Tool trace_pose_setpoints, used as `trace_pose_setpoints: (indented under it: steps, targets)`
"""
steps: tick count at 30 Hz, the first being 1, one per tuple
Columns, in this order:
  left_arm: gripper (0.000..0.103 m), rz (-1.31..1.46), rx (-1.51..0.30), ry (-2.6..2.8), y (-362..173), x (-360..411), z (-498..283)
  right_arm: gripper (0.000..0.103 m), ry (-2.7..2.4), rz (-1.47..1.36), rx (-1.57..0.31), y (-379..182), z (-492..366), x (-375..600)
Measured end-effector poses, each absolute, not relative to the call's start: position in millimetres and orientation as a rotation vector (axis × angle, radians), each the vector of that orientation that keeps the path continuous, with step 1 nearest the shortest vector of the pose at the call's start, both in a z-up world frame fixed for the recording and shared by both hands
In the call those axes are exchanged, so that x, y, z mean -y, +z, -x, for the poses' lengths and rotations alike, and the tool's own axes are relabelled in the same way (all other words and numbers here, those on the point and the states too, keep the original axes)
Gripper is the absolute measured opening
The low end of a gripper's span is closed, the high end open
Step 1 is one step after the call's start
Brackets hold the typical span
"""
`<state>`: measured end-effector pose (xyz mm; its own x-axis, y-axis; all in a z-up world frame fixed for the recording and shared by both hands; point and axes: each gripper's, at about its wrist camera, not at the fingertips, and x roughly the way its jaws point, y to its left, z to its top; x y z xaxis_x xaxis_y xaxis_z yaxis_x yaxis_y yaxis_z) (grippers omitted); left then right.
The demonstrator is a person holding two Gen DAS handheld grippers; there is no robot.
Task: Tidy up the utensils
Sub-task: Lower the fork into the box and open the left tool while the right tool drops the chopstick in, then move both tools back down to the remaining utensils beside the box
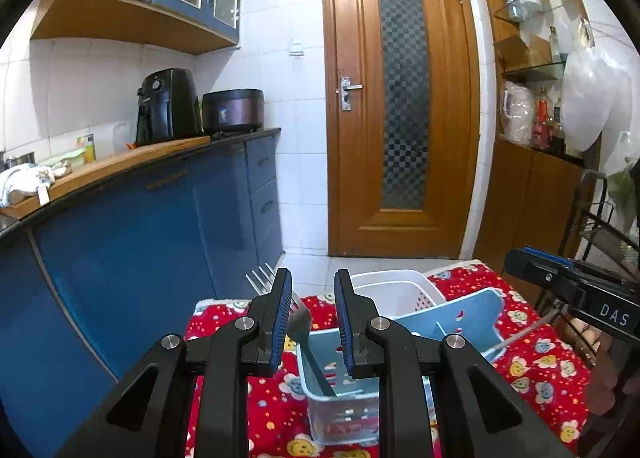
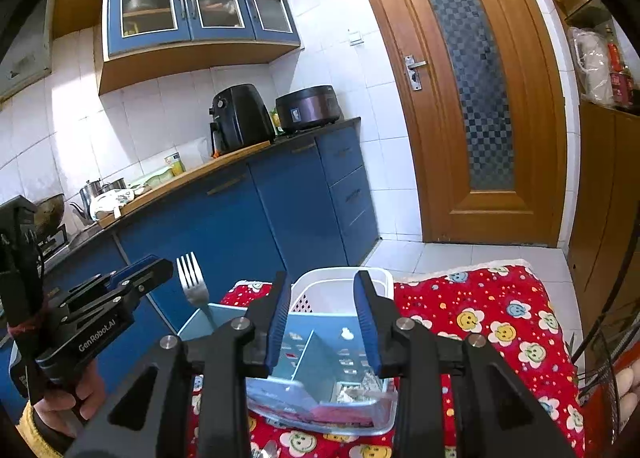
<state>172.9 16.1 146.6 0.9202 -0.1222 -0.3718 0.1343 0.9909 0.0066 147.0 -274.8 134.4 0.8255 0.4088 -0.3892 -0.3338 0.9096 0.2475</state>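
A light blue utensil holder [image 1: 340, 370] with a divider stands on the red flowered cloth [image 1: 536, 362]. A metal fork [image 1: 316, 362] leans in its left part, tines up. My left gripper [image 1: 310, 298] is open, with the fork's neck in the gap and the pads not pressing on it. A thin pale stick [image 1: 520, 334] juts from the holder's right side, under my right gripper [image 1: 510, 260]. In the right wrist view my right gripper [image 2: 322, 298] hangs open and empty over the holder [image 2: 312, 350]. There the fork [image 2: 192, 284] stands just right of the left gripper [image 2: 158, 264].
A white slotted basket [image 1: 400, 290] sits just behind the holder. Blue kitchen cabinets [image 1: 140, 238] run along the left, a wooden door [image 1: 400, 118] stands ahead and a black wire rack [image 1: 600, 230] is at the right. A hand [image 2: 64, 406] holds the left gripper.
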Motion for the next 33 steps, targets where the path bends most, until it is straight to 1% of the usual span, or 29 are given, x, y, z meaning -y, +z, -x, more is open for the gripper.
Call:
trace_pose_setpoints:
  steps: [16,33]
  targets:
    - [0.022,0.019,-0.458,-0.178,143,-28,-125,0.036,0.402,-0.171,-0.532,126,-95,279]
    - [0.022,0.069,-0.578,-0.217,107,-30,-91,0.036,0.399,-0.173,-0.645,92,-61,283]
